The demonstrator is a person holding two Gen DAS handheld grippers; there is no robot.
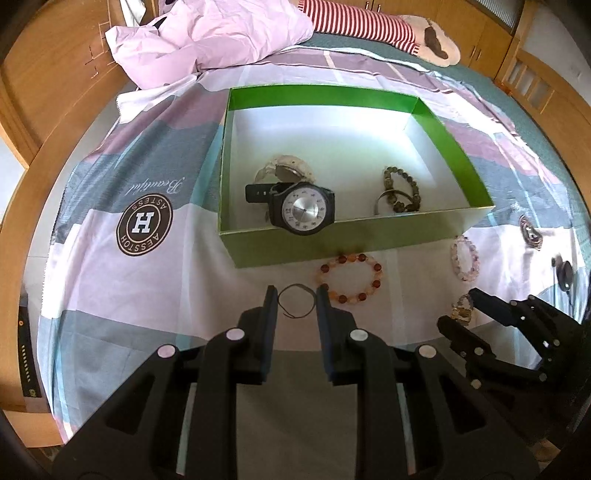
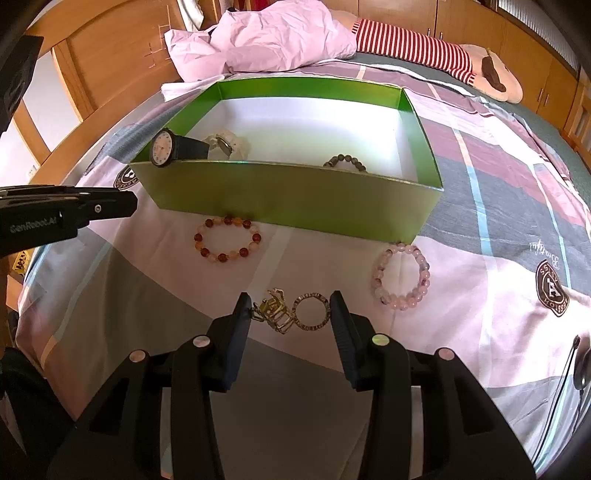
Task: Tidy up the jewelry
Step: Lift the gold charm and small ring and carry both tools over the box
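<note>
A bed covered by a patchwork sheet [image 1: 122,280] in pink, grey and white carries an open green box [image 1: 332,240]. In front of the box lie an amber bead bracelet [image 2: 228,237], a pink bead bracelet [image 2: 401,277], a thin wire ring [image 1: 297,301] and a gold clasp with a ring [image 2: 291,310]. A crumpled pink cloth [image 1: 214,33] and a striped plush toy [image 2: 443,55] lie behind the box
</note>
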